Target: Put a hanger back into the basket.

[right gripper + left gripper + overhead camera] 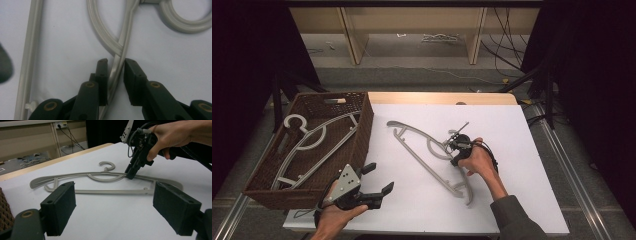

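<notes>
White sheeting covers the table, with a bare floor and wooden shelf legs beyond it at twelve o'clock. At nine o'clock on the table sits a brown wicker basket holding a grey plastic hanger that lies slanted inside, its hook toward the far left corner. At seven o'clock the left gripper hovers just off the basket's near right corner, its jaws spread wide with nothing between them. Near the centre, a second grey hanger lies flat on the sheet, running from eleven o'clock down to five o'clock, its hook pointing to the far side. At three o'clock of that hanger's middle the right gripper points down onto it; in the right gripper view its jaws straddle the hanger's upper arm beside the neck loop, nearly closed, pads just about touching the plastic.
</notes>
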The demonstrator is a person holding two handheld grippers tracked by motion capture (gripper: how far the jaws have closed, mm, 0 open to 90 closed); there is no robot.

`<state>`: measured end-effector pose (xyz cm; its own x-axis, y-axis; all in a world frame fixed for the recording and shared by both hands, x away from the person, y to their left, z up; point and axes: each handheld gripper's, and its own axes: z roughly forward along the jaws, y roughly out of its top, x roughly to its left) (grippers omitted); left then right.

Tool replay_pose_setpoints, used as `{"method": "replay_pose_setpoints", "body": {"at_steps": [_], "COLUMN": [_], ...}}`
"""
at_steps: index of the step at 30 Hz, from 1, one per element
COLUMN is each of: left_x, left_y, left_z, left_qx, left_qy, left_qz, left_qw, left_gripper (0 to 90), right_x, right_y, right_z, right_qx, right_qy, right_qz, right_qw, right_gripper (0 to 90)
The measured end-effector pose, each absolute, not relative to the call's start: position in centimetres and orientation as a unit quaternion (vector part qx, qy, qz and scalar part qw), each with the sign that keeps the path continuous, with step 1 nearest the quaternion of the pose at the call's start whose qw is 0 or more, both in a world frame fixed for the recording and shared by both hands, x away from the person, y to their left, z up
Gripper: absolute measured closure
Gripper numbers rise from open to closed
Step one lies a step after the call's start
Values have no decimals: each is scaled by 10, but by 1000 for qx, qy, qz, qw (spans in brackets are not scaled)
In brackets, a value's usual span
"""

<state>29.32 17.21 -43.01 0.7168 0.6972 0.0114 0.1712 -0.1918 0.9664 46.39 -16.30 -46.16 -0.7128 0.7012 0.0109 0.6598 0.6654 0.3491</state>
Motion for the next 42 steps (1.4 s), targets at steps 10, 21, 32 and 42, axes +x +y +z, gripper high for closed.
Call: {"method": "replay_pose_setpoints", "body": {"at_steps": [10,21,32,42], "left_x": [293,294,293,295], "left_y": [173,173,172,163], "left_z": [-430,-430,-429,-425], "left_qx": [733,734,737,738], "left_qy": [298,297,293,290], "left_qz": [233,232,233,240], "left_qw": [566,565,563,560], "left_gripper": [184,185,186,191], "right_x": [465,461,447,426], "right_y": [-163,-162,-165,-177], "right_z": [-461,-458,-441,-416], "right_qx": [374,337,278,254], "right_qy": [911,925,939,938], "right_qz": [161,154,155,178], "right_qw": [60,80,129,154], "right_gripper": [789,823,823,823]}}
